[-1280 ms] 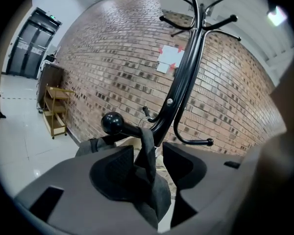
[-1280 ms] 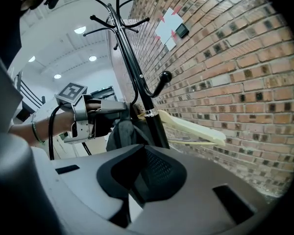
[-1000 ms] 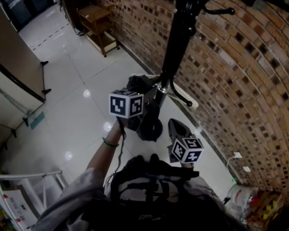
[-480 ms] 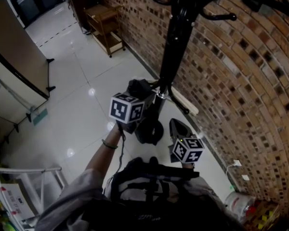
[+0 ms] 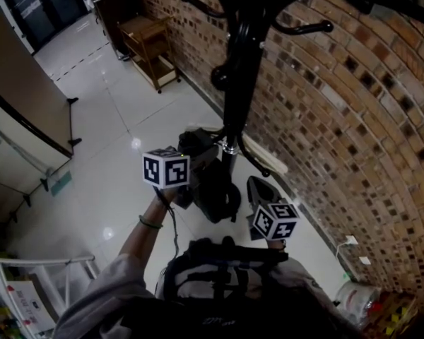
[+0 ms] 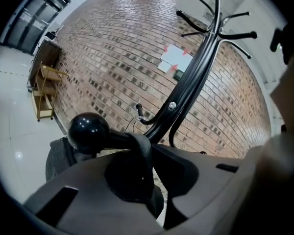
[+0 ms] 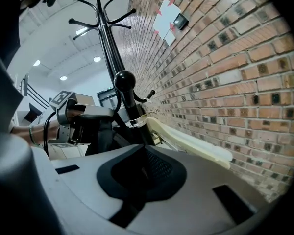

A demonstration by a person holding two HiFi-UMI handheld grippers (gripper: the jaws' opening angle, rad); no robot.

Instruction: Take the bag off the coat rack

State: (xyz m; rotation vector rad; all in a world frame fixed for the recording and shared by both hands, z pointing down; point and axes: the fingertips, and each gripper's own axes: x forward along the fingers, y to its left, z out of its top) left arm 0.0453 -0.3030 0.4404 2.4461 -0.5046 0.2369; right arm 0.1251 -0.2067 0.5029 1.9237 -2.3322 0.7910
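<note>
1. The coat rack (image 5: 242, 62) is a black pole with curved pegs, standing on a glossy tiled floor (image 5: 106, 119) just in front of a brick wall (image 5: 339, 119).
2. The bag (image 6: 59, 155), dark grey, hangs low on the coat rack, beside the pole on the side away from the wall.
3. Its strap (image 6: 139, 155) is looped over a ball-ended peg (image 6: 88, 131) low on the rack. The ball shows just past the loop in the left gripper view.
4. The left tongs (image 6: 147, 175) are up against that low peg, and their jaws are closed round the strap just behind the ball.
5. In the head view the left tongs' marker cube (image 5: 166, 169) sits just beside the lower pole, with the person's forearm (image 5: 147, 224) running back from it.
6. The right tongs (image 7: 142, 173) are near the foot of the coat rack, on the side nearer the wall, clear of the bag. Their jaws are closed together with nothing between them.
7. A cream strip (image 7: 186, 141) runs along the bottom of the wall just behind the coat rack.
8. A wooden trolley (image 5: 148, 41) stands against the same wall, well beyond the coat rack.
9. High on the wall past the rack's upper pegs, pale sheets of paper (image 6: 175, 60) are fixed to the brick.
</note>
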